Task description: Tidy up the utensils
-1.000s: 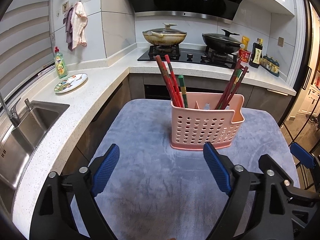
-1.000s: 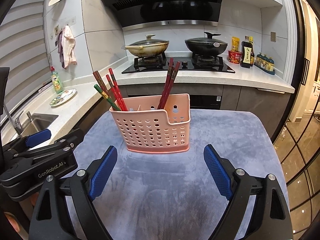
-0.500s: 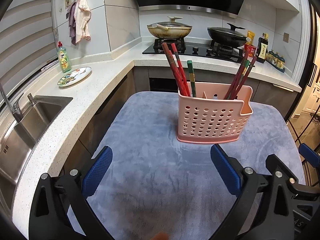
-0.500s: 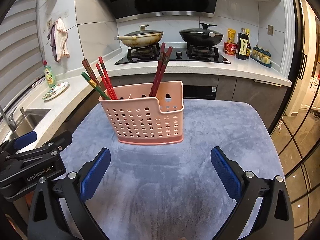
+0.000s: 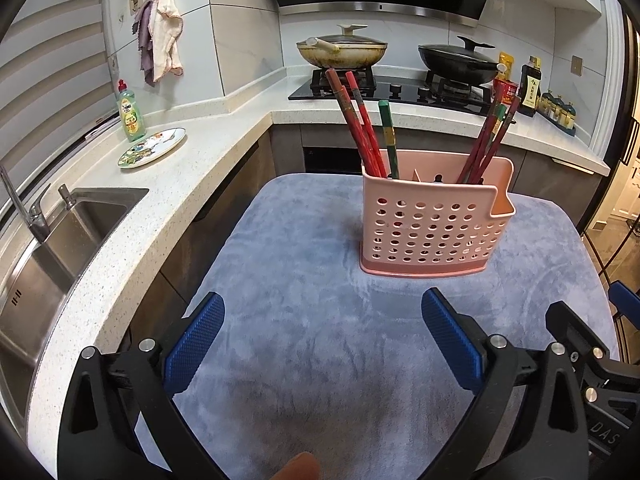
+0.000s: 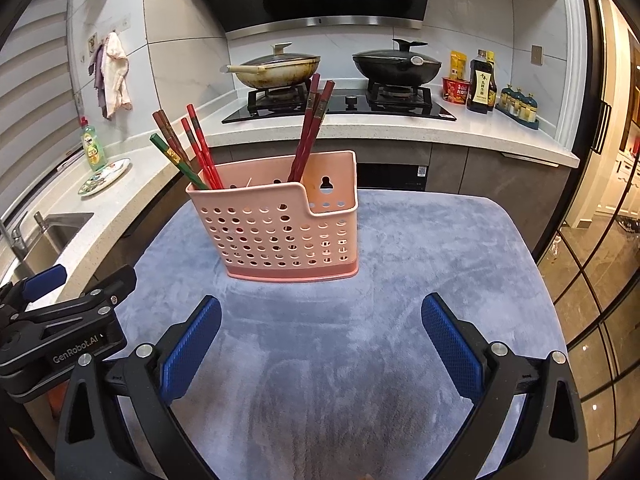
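Observation:
A pink perforated utensil holder (image 5: 434,226) stands upright on a grey-blue cloth (image 5: 320,320); it also shows in the right wrist view (image 6: 280,232). Red chopsticks and one green one (image 5: 386,136) lean in its left compartment. More red chopsticks (image 5: 490,140) lean in its right one. My left gripper (image 5: 322,344) is open and empty, well short of the holder. My right gripper (image 6: 322,344) is open and empty, also short of it. The left gripper's body (image 6: 60,332) shows at the right view's left edge.
A white counter (image 5: 192,152) with a sink (image 5: 52,248), a patterned plate (image 5: 152,147) and a green soap bottle (image 5: 130,112) runs along the left. A hob with two lidded woks (image 5: 342,50) lies behind. Sauce bottles (image 6: 482,86) stand at the back right. The cloth's right edge drops off.
Both grippers have drawn back and risen a little from the holder, which now sits farther off and higher in both views. Both stay open and empty. The holder has not moved.

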